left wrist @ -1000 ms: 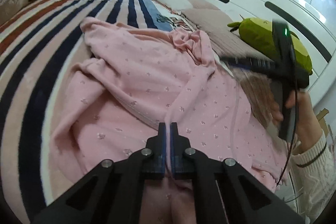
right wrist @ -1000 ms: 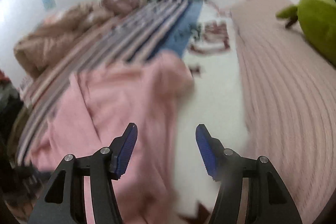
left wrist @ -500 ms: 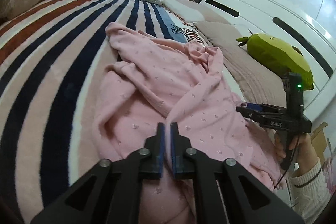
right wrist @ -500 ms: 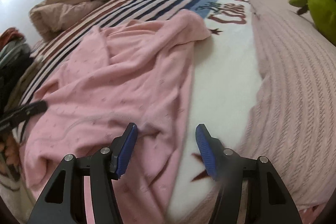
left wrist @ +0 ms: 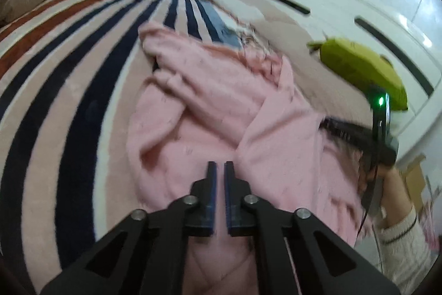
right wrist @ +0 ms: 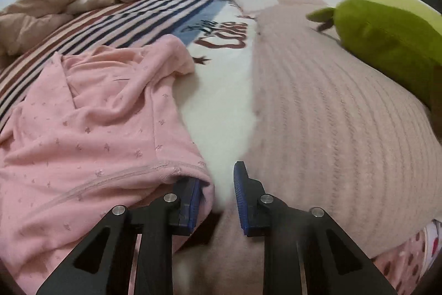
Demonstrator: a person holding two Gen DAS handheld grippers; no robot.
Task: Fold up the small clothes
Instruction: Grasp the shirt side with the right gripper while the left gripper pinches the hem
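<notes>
Since the earlier frames, the right gripper (right wrist: 216, 195) has been brought down to the near right hem of the pink garment (right wrist: 91, 129), and its jaws have just been closing: a moderate gap is left, the hem corner is draped over the left finger, and no pressing of the pads on the cloth can be confirmed. The left gripper (left wrist: 218, 184) has been opened slightly from fully pressed together; only a narrow slit is seen between its blue pads, with pink cloth visible behind it, and whether any cloth is still pinched cannot be told.

No containers are seen near the work.

The near edge of the garment is cut off beneath both grippers. In the left wrist view the picture is blurred; at 3 o'clock the right gripper's body and the person's hand (left wrist: 392, 179) with a cream knitted sleeve (left wrist: 403, 234) are partly smeared.

The garment is spread crumpled on the striped blanket (left wrist: 55, 73), its long axis running from 6 towards 12 o'clock, a bunched end pointing away. Beyond it at 2 o'clock a green plush toy (right wrist: 386, 35) is lain on a ribbed pink cover (right wrist: 331, 115); farther off, heaped bedding (right wrist: 55, 7) is seen at 10 o'clock.
</notes>
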